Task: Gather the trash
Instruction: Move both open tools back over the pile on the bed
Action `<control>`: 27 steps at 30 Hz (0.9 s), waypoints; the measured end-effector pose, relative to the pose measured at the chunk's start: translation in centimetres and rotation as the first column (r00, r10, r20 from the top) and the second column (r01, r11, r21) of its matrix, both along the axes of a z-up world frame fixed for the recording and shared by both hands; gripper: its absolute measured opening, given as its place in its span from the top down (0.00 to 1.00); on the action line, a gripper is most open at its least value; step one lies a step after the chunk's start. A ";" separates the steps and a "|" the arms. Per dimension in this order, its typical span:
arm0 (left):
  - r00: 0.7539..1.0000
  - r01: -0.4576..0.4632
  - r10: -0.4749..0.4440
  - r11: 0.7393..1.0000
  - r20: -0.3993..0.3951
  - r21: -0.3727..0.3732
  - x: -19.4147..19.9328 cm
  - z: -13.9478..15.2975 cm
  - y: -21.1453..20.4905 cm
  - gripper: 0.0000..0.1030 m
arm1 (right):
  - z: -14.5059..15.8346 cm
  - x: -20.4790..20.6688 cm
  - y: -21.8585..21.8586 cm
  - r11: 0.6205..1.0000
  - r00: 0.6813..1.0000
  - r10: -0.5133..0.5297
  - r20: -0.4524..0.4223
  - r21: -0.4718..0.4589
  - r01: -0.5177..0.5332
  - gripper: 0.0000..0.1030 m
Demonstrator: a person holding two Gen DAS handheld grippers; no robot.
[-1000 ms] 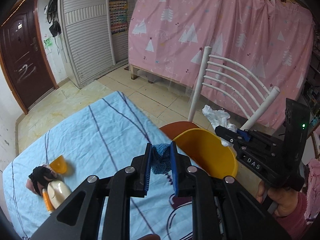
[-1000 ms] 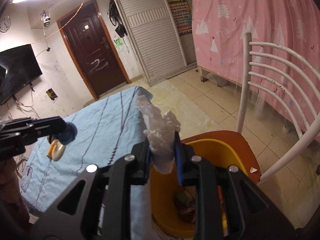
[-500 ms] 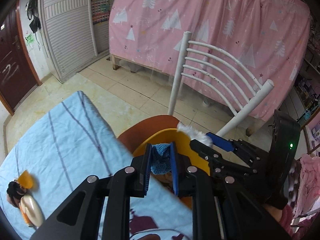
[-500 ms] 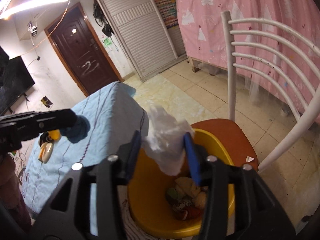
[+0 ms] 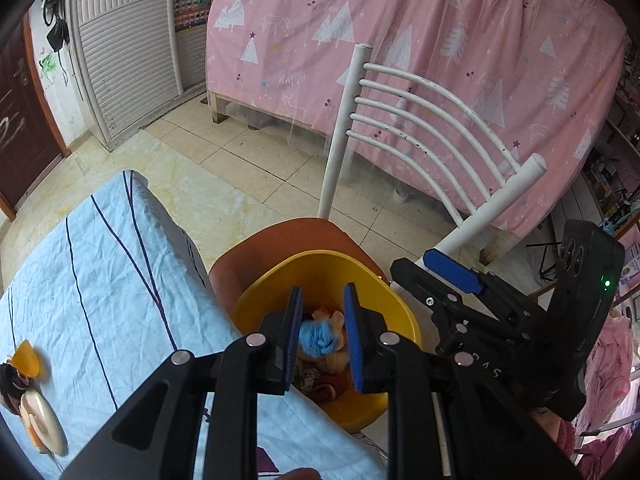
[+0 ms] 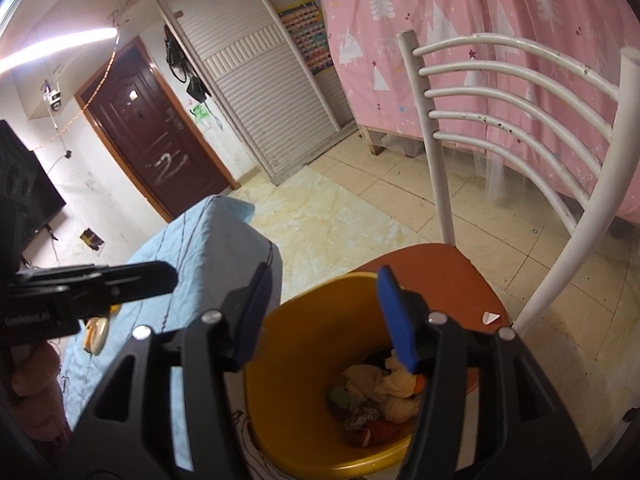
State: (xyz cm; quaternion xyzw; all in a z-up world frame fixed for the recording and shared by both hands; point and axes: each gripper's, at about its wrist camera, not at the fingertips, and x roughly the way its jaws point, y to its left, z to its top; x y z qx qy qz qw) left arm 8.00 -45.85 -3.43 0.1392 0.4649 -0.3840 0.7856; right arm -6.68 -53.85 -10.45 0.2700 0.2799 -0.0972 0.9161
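A yellow bin (image 5: 384, 292) stands on an orange chair seat (image 5: 288, 236) beside the bed; it holds crumpled trash (image 6: 384, 396). My left gripper (image 5: 320, 320) is open above the bin, and a blue knitted ball (image 5: 318, 338) sits loose between its fingers, apart from both pads, over the trash. My right gripper (image 6: 324, 312) is open wide and empty above the bin (image 6: 304, 344). The right gripper also shows in the left wrist view (image 5: 452, 276), at the bin's right.
The light blue bedsheet (image 5: 100, 280) lies left of the bin, with an orange piece (image 5: 26, 362) and a cream object (image 5: 42, 420) near its left edge. The white chair back (image 5: 432, 120) rises behind the bin. Pink curtain and tiled floor lie beyond.
Both grippers moved over the bin and opened. The white crumpled bag left the right gripper. The blue ball came free of the left pads.
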 end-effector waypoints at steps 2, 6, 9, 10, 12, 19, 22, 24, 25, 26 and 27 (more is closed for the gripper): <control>1.000 -0.004 0.004 1.000 0.005 -0.002 -0.1 0.1 0.4 0.87 | 0.0 0.1 0.1 1.000 1.000 0.012 0.007 0.013 -0.012 0.48; 1.000 -0.015 0.015 1.000 0.009 -0.012 0.0 0.6 1.6 0.87 | 0.3 0.4 0.7 1.000 1.000 0.027 0.005 0.005 -0.028 0.48; 0.999 -0.034 0.034 0.999 0.020 -0.033 0.1 1.5 3.1 0.87 | 0.9 1.0 1.7 0.999 0.999 0.050 0.003 -0.010 -0.050 0.48; 0.999 -0.041 0.042 0.998 0.023 -0.043 0.2 1.9 3.7 0.87 | 1.0 1.1 2.2 0.998 0.998 0.057 0.003 -0.014 -0.057 0.46; 0.998 -0.056 0.058 0.996 0.024 -0.064 0.3 2.5 5.2 0.87 | 1.5 1.6 3.2 0.997 0.997 0.081 0.007 -0.022 -0.081 0.39; 0.992 -0.112 0.118 0.987 0.049 -0.114 0.9 4.5 10.1 0.87 | 3.3 4.1 7.5 0.984 0.986 0.168 0.005 -0.067 -0.167 0.38; 0.987 -0.140 0.149 0.981 0.060 -0.131 1.4 5.1 13.0 0.87 | 4.1 5.2 9.6 0.975 0.979 0.206 0.002 -0.088 -0.205 0.38; 0.983 -0.159 0.169 0.978 0.069 -0.132 1.7 5.3 14.4 0.87 | 4.5 5.9 11.0 0.969 0.974 0.228 0.000 -0.101 -0.226 0.36; 0.980 -0.173 0.183 0.976 0.072 -0.132 2.0 5.4 15.4 0.87 | 4.7 6.1 11.5 0.966 0.971 0.238 -0.002 -0.107 -0.237 0.31; 0.977 -0.187 0.198 0.974 0.077 -0.131 2.2 5.5 16.4 0.87 | 4.8 6.5 12.4 0.961 0.968 0.252 -0.004 -0.114 -0.251 0.28; 0.974 -0.198 0.209 0.972 0.083 -0.129 2.5 5.5 17.1 0.87 | 5.0 7.0 13.2 0.957 0.964 0.267 -0.006 -0.121 -0.265 0.27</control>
